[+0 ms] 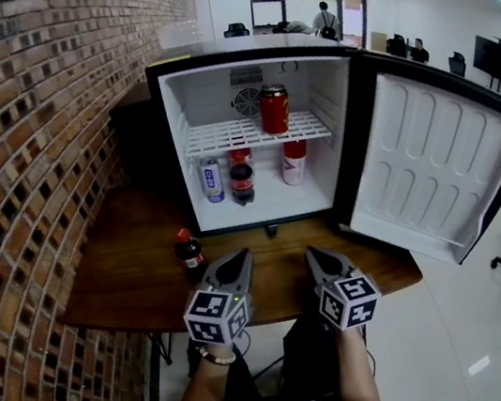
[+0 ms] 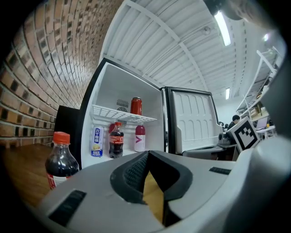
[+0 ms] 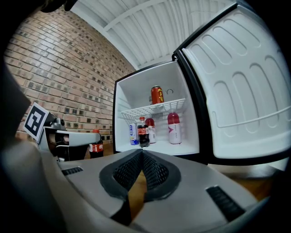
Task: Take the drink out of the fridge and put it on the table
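Both of your tools are empty: the left gripper [image 1: 241, 258] has its jaws pressed together on nothing, and the right gripper [image 1: 313, 253] shows the same, pads meeting with only wood visible beneath them. The 2 hover side by side over the front edge of the bench [image 1: 131, 281], facing the fridge [image 1: 334, 104], whose door [image 1: 444, 162] hangs wide open to your right. 1 cola bottle [image 1: 190, 252] stands on the bench, just left of your left gripper and apart from it, well outside the fridge, so for that drink the task looks done. It is upright, long axis vertical, red cap on top. Inside, a red can [image 1: 274, 109] sits on the wire shelf [image 1: 221, 138], and below it a second cola bottle [image 1: 242, 183], a blue-and-white can [image 1: 213, 180] and a red-and-white bottle [image 1: 294, 163] stand upright on the fridge floor. If you handle the cola bottle, expect a small, full plastic bottle: fairly light, firm while sealed, smooth-sided and probably slick if cold and damp. Take it across the labelled body, below the shoulder, with the jaws level; the narrow neck under the cap would likely let it swing or tip.
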Available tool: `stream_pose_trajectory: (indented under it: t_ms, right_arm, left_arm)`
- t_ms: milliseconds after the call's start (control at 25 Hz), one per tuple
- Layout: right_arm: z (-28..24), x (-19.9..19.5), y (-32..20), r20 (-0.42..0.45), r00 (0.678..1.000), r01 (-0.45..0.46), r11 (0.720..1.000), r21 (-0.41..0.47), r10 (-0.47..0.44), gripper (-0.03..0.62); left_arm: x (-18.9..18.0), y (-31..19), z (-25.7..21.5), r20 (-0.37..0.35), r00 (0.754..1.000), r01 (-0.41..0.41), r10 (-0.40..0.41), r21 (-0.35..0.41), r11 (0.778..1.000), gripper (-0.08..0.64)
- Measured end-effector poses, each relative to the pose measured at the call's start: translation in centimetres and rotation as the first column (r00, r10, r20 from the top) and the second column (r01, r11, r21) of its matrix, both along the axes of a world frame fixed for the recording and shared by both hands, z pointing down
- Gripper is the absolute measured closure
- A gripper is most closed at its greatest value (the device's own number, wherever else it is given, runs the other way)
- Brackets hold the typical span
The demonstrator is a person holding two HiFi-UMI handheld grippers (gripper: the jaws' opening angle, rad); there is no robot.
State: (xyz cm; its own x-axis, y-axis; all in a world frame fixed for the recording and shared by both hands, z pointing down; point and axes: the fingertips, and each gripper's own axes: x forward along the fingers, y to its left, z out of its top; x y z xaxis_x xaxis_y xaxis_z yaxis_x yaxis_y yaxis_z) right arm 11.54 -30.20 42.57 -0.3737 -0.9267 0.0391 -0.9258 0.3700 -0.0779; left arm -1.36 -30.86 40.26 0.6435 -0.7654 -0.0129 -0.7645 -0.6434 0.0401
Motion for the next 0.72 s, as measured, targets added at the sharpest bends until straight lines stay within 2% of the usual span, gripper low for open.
stream_pose_trajectory:
  t_ms: [720]
  right_arm:
    - [0.04, -0.13, -0.01, -0.029, 1.0, 0.005, 1.0, -0.001, -0.005, 0.574]
  left_arm:
    - [0.25, 0.0, -0.16, -0.005, 1.0, -0.011, 0.011, 0.0, 1.0, 0.56]
